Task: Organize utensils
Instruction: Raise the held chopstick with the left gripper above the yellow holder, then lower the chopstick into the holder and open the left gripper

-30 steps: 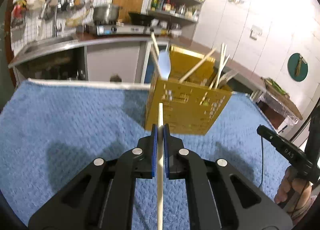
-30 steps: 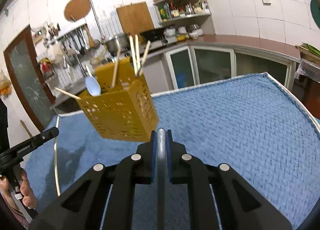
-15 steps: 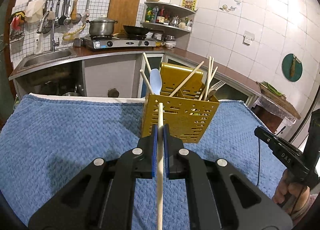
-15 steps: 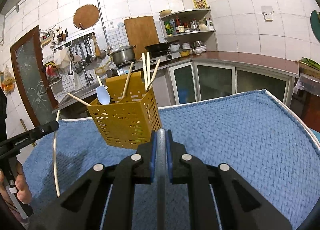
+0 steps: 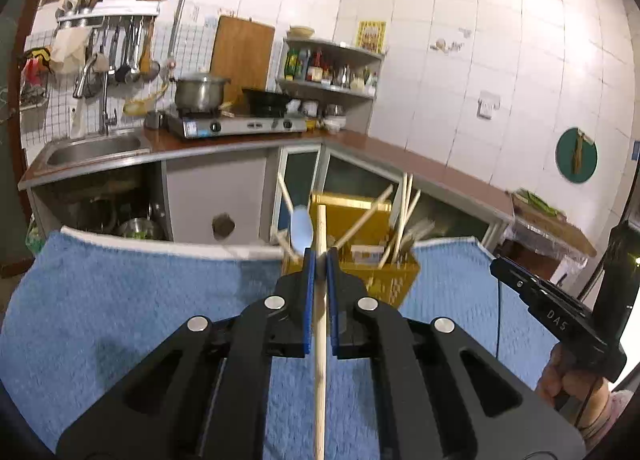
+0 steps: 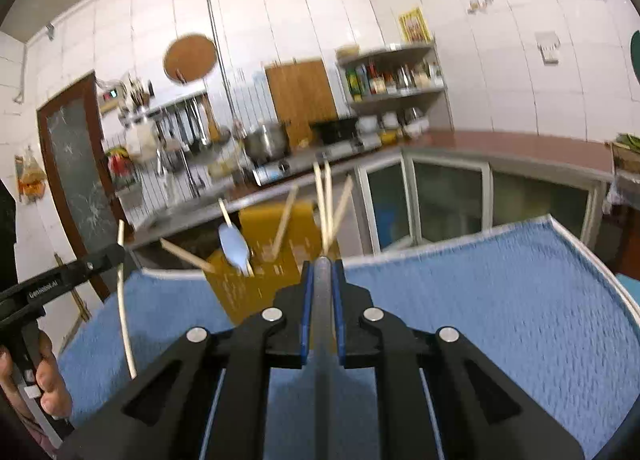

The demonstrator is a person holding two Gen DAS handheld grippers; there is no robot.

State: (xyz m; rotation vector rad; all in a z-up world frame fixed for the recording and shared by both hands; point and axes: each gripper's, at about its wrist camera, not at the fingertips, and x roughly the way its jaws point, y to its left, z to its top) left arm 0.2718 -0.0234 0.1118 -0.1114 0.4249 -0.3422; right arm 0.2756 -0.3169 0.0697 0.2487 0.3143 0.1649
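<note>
A yellow perforated utensil basket (image 5: 396, 280) stands on the blue towel (image 5: 120, 300) and holds several wooden chopsticks and a pale blue spoon (image 5: 301, 232). It also shows in the right wrist view (image 6: 248, 284). My left gripper (image 5: 319, 260) is shut on a wooden chopstick (image 5: 320, 360), held upright in front of the basket. My right gripper (image 6: 322, 272) is shut on a dark grey utensil handle (image 6: 322, 340), just right of the basket. The left gripper and its chopstick (image 6: 124, 300) show at the left of the right wrist view.
The blue towel (image 6: 500, 320) covers the table, with a white edge at the back. Behind are a kitchen counter with a sink (image 5: 92, 144), a stove with a pot (image 5: 200, 92) and a spice shelf (image 5: 332, 72). The other hand-held gripper (image 5: 560, 316) is at the right.
Both grippers have risen and tilted up, so the basket sits lower in both views. Each still holds its utensil.
</note>
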